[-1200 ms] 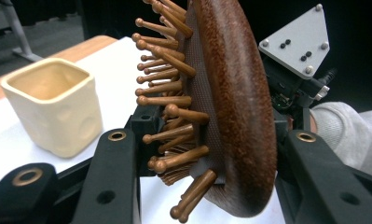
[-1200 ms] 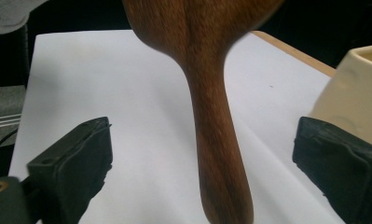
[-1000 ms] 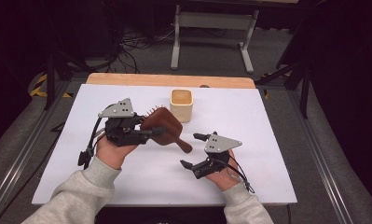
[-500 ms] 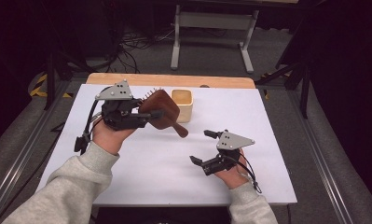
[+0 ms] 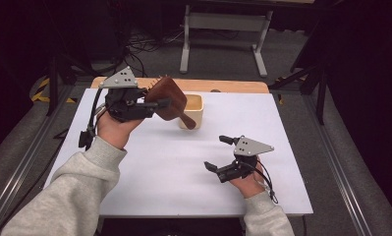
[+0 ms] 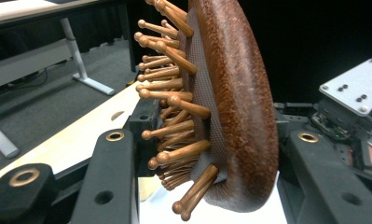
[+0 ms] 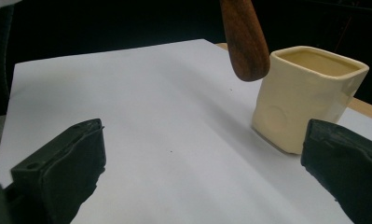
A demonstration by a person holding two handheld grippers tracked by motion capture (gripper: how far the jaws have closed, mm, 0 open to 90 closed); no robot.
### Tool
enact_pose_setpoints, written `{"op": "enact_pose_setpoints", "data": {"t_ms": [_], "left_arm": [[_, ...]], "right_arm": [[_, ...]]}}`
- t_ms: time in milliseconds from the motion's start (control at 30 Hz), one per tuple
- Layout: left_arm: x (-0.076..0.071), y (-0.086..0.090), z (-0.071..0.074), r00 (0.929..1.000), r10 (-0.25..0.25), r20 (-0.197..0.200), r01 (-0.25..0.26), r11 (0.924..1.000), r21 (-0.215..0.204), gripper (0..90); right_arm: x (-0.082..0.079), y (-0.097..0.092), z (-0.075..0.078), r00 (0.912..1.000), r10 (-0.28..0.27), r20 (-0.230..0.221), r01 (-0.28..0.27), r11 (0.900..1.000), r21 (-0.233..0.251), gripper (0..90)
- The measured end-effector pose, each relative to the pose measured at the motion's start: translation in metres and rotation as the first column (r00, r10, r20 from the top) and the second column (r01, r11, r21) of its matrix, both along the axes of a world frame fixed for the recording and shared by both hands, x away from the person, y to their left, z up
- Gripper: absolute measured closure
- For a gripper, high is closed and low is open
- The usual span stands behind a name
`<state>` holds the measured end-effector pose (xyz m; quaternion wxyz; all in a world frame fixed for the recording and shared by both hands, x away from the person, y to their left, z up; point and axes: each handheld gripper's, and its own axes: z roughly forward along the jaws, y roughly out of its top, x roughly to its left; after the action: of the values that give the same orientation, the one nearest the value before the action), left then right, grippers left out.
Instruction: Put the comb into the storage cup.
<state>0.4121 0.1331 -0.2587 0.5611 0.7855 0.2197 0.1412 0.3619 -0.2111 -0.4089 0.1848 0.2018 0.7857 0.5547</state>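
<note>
A brown wooden hairbrush [image 5: 166, 98] hangs in the air over the far left of the white table [image 5: 149, 167]. My left gripper [image 5: 161, 104] is shut on its oval head. In the left gripper view the brush [image 6: 235, 116] stands on edge between the two black jaws of the left gripper [image 6: 216, 186], its wooden pins pointing left. Its handle [image 5: 186, 120] slopes down to the front of a cream square cup [image 5: 198, 104]. My right gripper [image 5: 217, 152] rests near the front right, open and holding nothing. The right gripper [image 7: 202, 172] faces the cup [image 7: 309, 98], and the brush handle [image 7: 244, 42] hangs just left of the cup's rim.
A bare wooden strip [image 5: 233, 86] runs along the table's far edge behind the cup. Beyond it are dark floor, cables and a grey metal stand [image 5: 223, 22]. White surface [image 7: 151, 116] stretches between my right gripper and the cup.
My left gripper has lifted the hairbrush and carried it toward the far left, so the handle now hangs by the cup. The right gripper has edged slightly to the right.
</note>
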Motion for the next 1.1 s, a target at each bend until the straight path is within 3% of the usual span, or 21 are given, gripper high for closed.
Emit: {"op": "enact_pose_setpoints", "data": {"t_ms": [500, 1100], "left_arm": [[0.015, -0.002, 0.007, 0.9967, 0.072, 0.037, -0.071, 0.9969, -0.034, 55.1], [0.029, -0.005, 0.008, 0.986, 0.153, 0.065, -0.146, 0.984, -0.101, 54.6]], "right_arm": [[0.001, -0.004, 0.0, 0.9999, -0.003, -0.011, 0.003, 0.9998, 0.019, 0.4], [0.002, -0.007, 0.001, 0.9998, -0.013, -0.013, 0.013, 0.9996, 0.026, 0.4]]}}
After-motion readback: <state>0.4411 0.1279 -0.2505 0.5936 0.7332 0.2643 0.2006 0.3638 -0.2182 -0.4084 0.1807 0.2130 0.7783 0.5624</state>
